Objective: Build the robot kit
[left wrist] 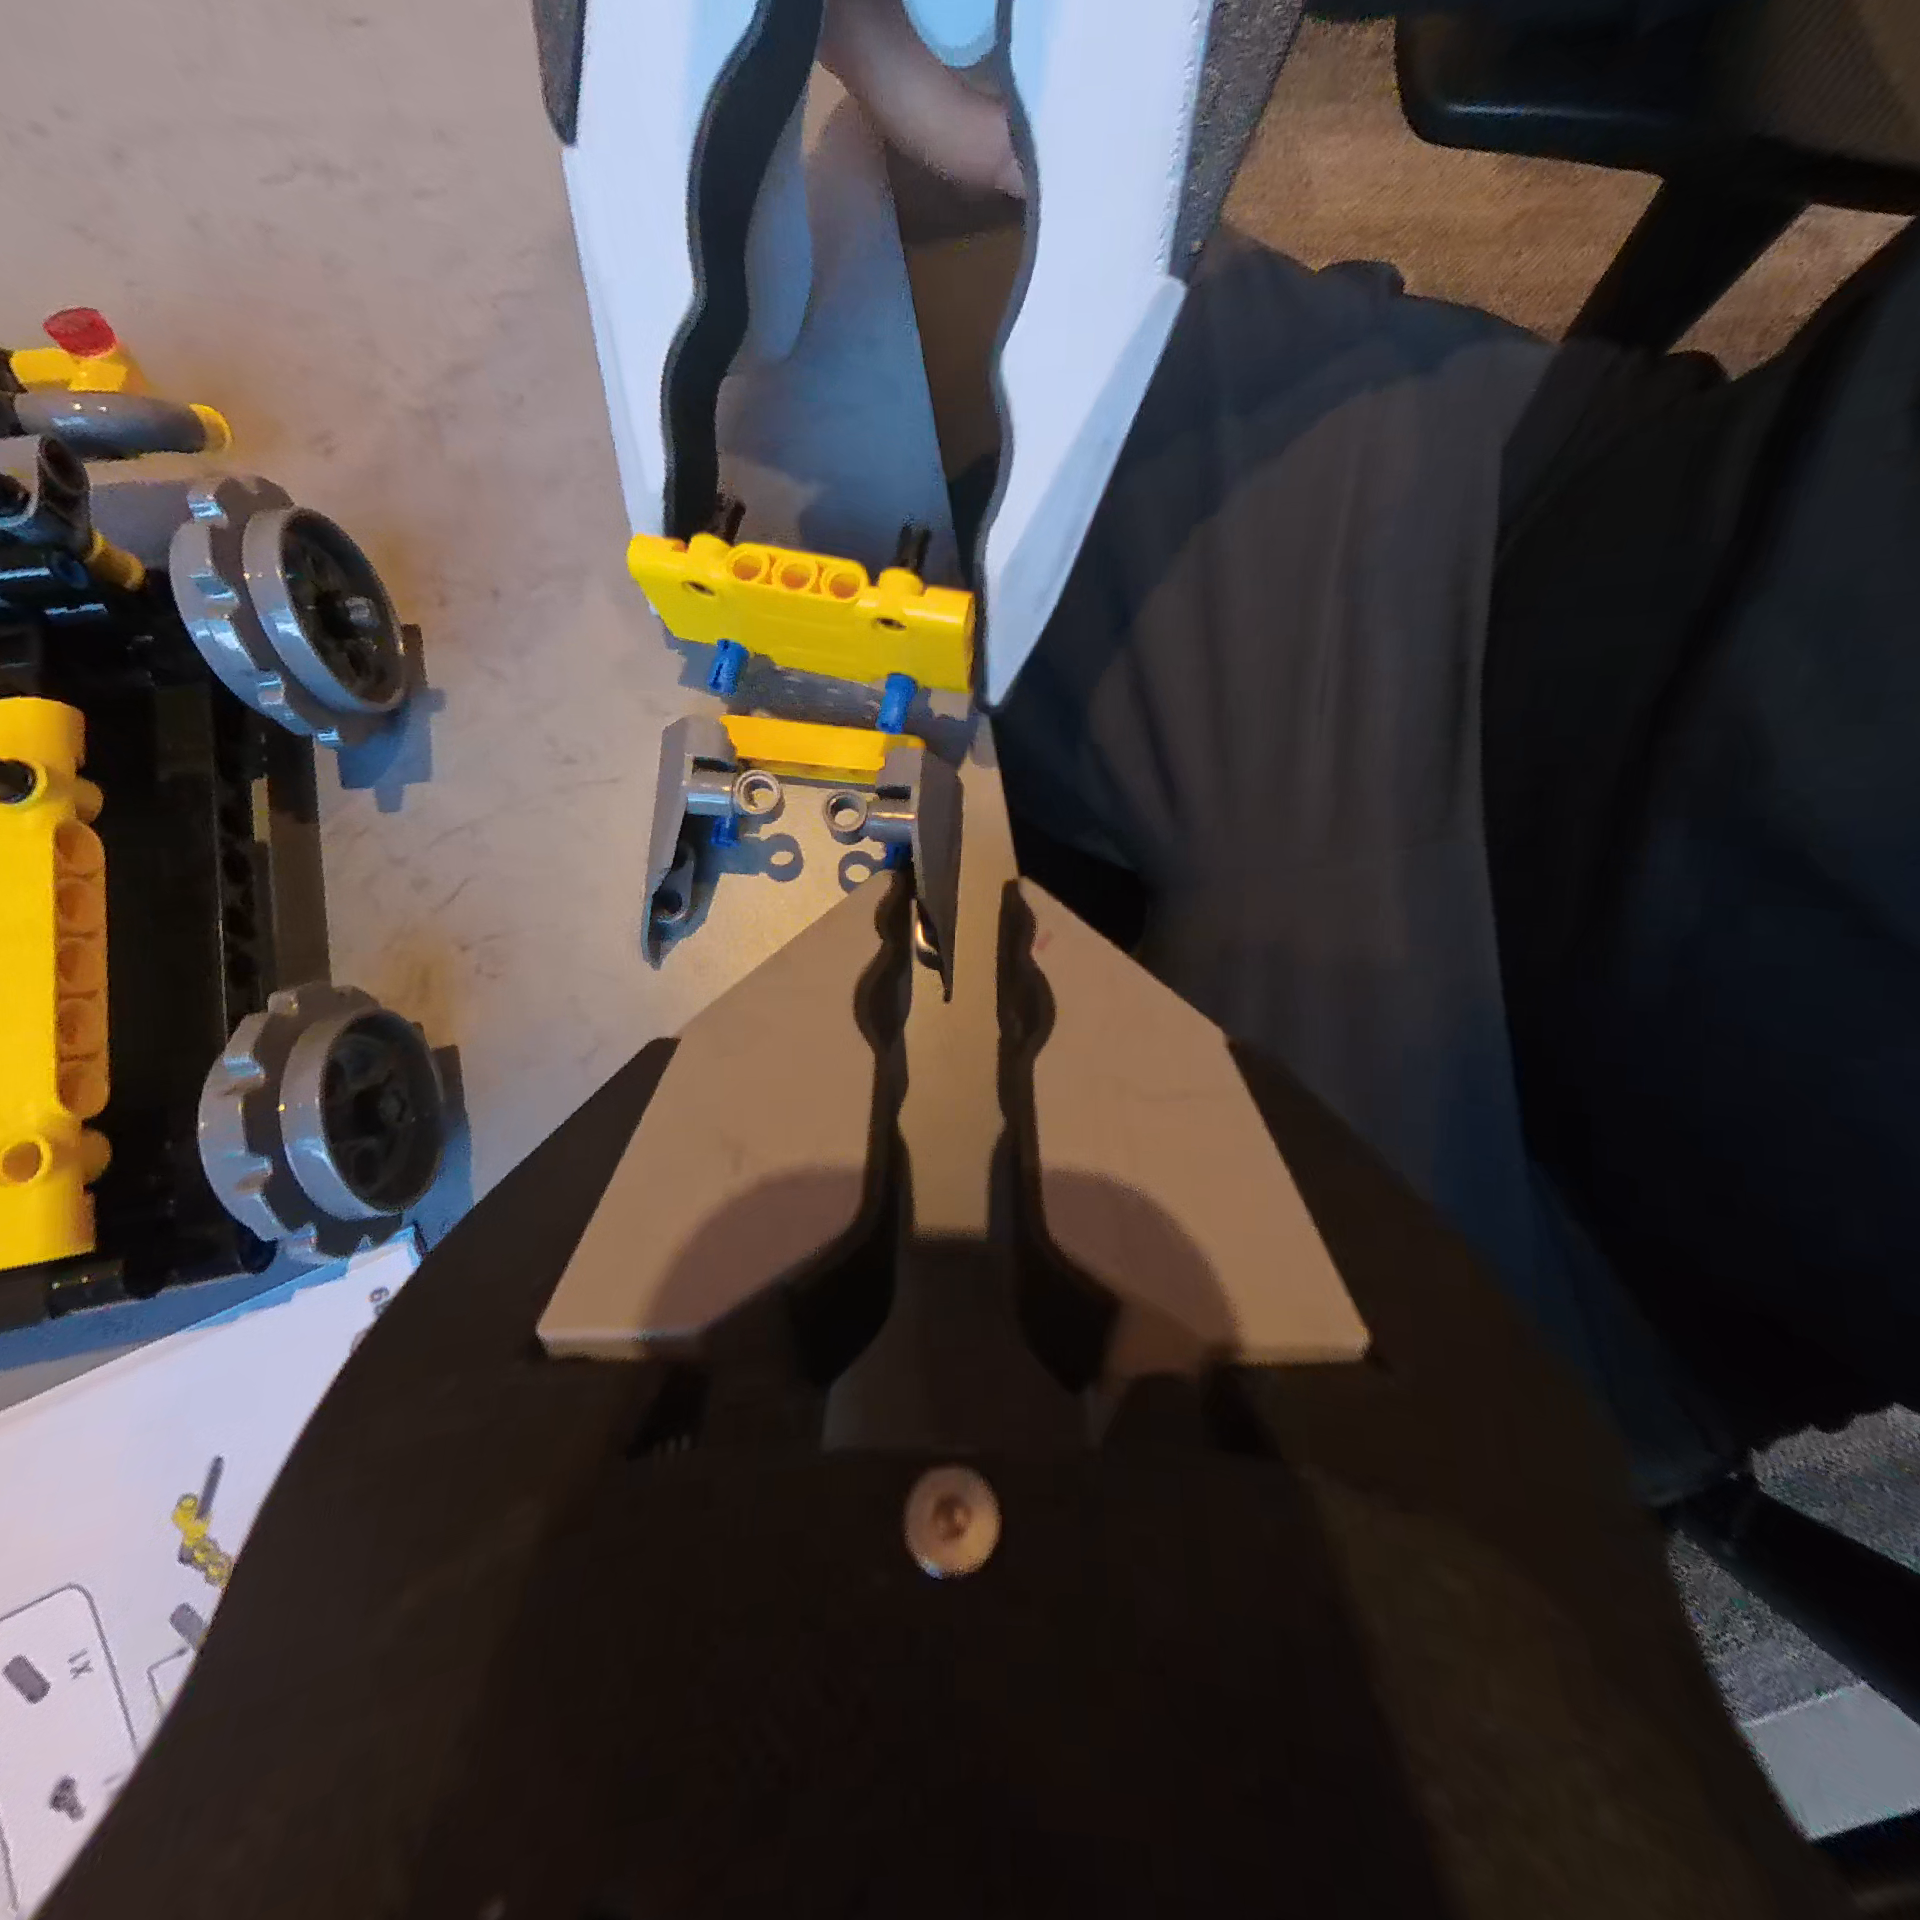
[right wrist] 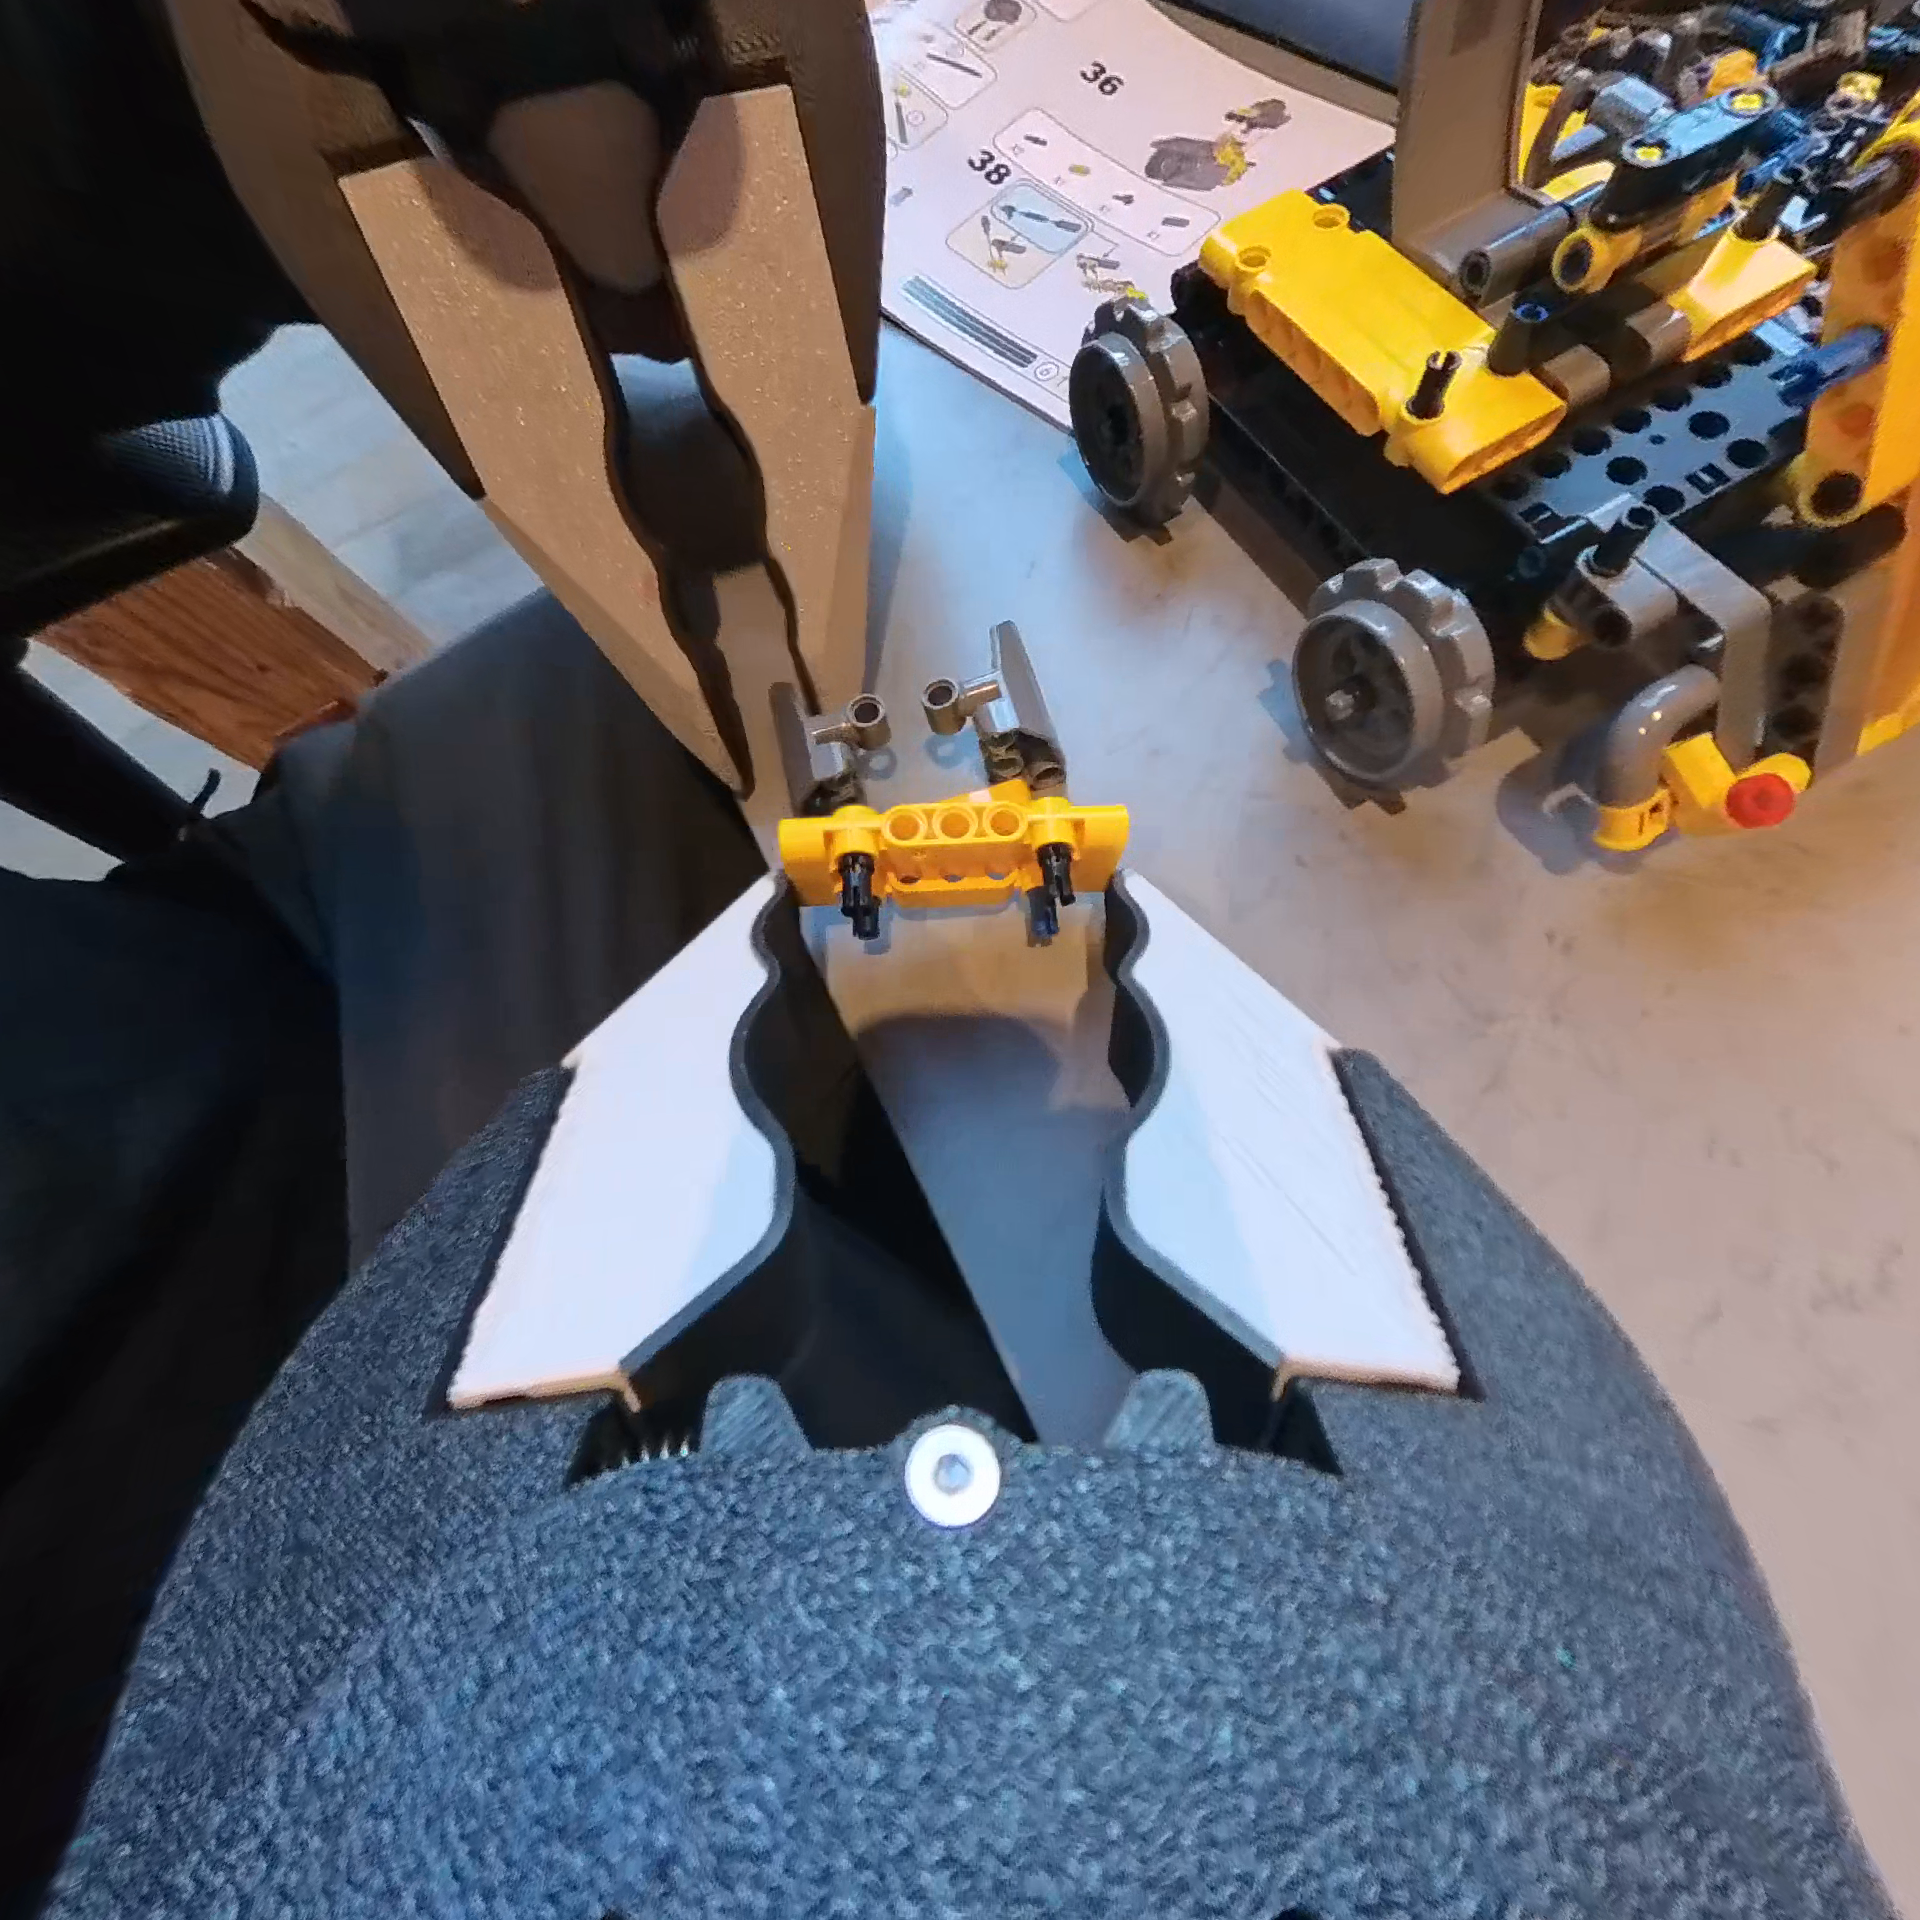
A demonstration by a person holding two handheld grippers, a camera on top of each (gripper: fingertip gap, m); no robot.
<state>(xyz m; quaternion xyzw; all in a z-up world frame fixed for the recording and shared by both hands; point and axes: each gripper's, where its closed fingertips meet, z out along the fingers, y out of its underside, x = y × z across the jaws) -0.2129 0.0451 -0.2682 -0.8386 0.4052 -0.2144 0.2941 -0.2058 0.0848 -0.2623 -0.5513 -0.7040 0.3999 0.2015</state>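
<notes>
A small brick assembly sits near the table edge. It has a yellow beam [left wrist: 800, 613] with three holes, blue and black pins, and two grey side panels. My right gripper [right wrist: 951, 883], with white fingers, is shut on the ends of the yellow beam [right wrist: 951, 831]. It shows from the front in the left wrist view [left wrist: 826, 608]. My left gripper [left wrist: 948, 894], with grey fingers, is closed narrowly around one grey panel [left wrist: 935, 831], facing the right gripper. It reaches in from the top of the right wrist view [right wrist: 779, 727]. The other grey panel [right wrist: 1013, 696] is free.
A partly built yellow and black vehicle [right wrist: 1455, 343] with grey toothed wheels [left wrist: 286, 608] stands on the pale table [left wrist: 499, 312]. An open instruction booklet [left wrist: 125, 1507] lies next to it. A person's dark-clothed lap [left wrist: 1455, 831] is at the table edge, beside a black chair [left wrist: 1662, 104]. My right fingertips sit around 5 cm from my left ones.
</notes>
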